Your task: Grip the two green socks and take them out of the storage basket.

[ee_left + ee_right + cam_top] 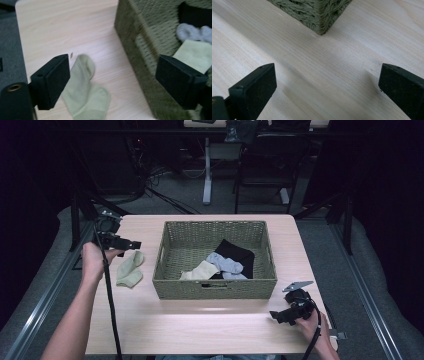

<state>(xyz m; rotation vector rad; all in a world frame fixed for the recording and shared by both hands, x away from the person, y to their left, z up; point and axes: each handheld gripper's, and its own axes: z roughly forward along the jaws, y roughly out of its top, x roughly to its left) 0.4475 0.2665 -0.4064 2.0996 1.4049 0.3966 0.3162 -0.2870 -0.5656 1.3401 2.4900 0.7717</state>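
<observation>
A pale green sock (130, 269) lies flat on the table to the left of the woven basket (167, 251). My left gripper (129, 244) hovers just above its far end, open and holding nothing; in the left gripper view the sock (85, 92) lies below, between the spread jaws. Inside the basket (135, 45) rest a black sock (236, 254), a grey-blue sock (225, 265) and a cream sock (200, 271). My right gripper (276, 316) is held low near the table's front right, open, its jaws pointing left. The basket's corner (322, 17) shows ahead of it.
The light wooden table (200, 330) has bare room in front of the basket. Dark floor, cables and a chair frame (260, 175) lie beyond the far edge. Metal rails run along both sides of the table.
</observation>
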